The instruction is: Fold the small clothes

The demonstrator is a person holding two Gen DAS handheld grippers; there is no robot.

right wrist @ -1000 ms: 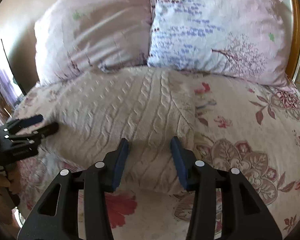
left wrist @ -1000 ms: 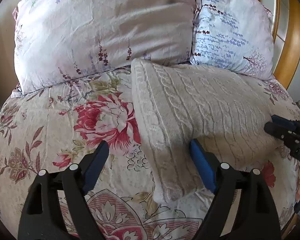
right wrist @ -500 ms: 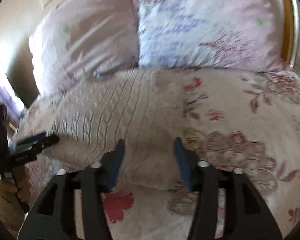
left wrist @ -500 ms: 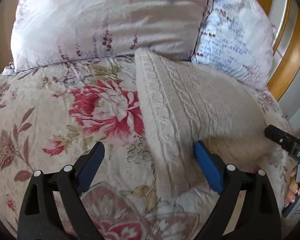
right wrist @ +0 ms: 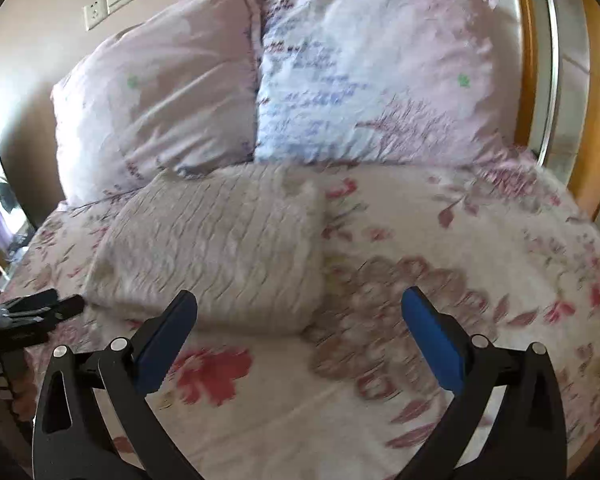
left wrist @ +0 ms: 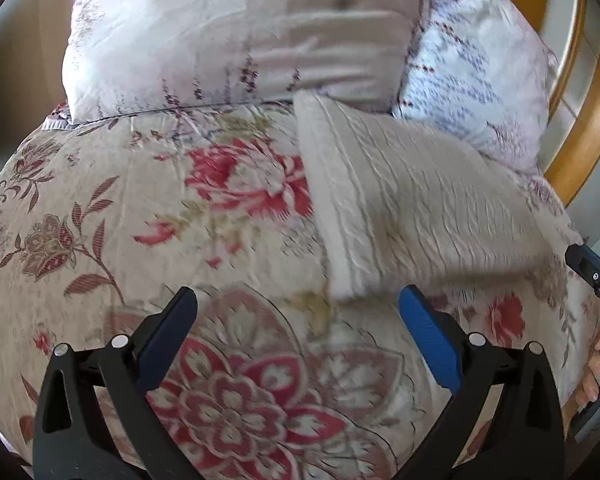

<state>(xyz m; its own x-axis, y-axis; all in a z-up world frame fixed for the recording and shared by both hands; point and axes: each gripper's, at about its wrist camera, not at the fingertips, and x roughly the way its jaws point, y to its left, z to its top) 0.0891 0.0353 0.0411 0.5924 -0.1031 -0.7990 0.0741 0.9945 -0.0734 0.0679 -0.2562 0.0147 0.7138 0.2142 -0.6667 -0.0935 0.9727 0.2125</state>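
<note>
left wrist view:
- left gripper (left wrist: 298,330): jaws wide apart, nothing between them — released. A second ago its right finger sat against the sweater's near edge; now it has backed off and hangs over bare bedspread (left wrist: 100,240).
- sweater (left wrist: 400,216): cream cable-knit, folded into a thick rectangle, lying toward the head of the bed, far edge touching the pillows (left wrist: 240,40). Shape matches the earlier frame.
- other tool: tip visible at the right border, clear of the knit.

right wrist view:
- right gripper (right wrist: 300,330): spread wide and empty. Earlier its fingers were half-closed and straddled the sweater's near edge — now opened and pulled back over the bedspread.
- sweater: left of centre, near the pillows, flat, no loose sleeve showing.
- headboard (right wrist: 596,120): wooden, along the right edge of the bed.

read:
- change: both tools let go and retreated; motion blur in both views.
- meaning: fold looks finished for this garment, my judgement. Likely next is fetching another item; none is in view.
</note>
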